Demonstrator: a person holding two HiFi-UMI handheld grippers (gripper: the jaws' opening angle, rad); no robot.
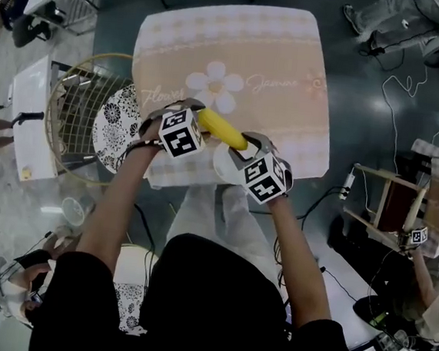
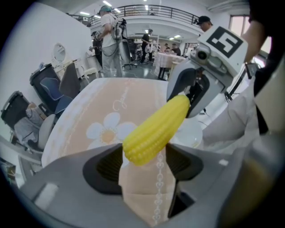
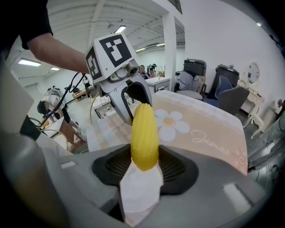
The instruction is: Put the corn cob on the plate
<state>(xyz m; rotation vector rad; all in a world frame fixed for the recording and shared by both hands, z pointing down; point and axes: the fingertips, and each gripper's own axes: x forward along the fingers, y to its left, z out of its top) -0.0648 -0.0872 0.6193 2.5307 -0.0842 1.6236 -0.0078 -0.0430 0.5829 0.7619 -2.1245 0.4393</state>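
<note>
The yellow corn cob point(image 1: 222, 129) hangs level above the near edge of the table, gripped at both ends. My left gripper point(image 1: 198, 115) is shut on its left end, and my right gripper point(image 1: 247, 144) is shut on its right end. In the left gripper view the cob point(image 2: 156, 129) runs from my pads up to the right gripper point(image 2: 191, 95). In the right gripper view the cob point(image 3: 144, 133) points toward the left gripper point(image 3: 136, 104). A white plate point(image 1: 224, 164) lies on the cloth just under the cob's right half, also seen in the left gripper view point(image 2: 193, 133).
The table point(image 1: 277, 53) carries a peach cloth with a flower print. A wire basket point(image 1: 71, 110) with a black-patterned plate point(image 1: 116, 126) stands left of the table. A wooden frame point(image 1: 387, 202) and cables lie on the floor at right. People stand farther off.
</note>
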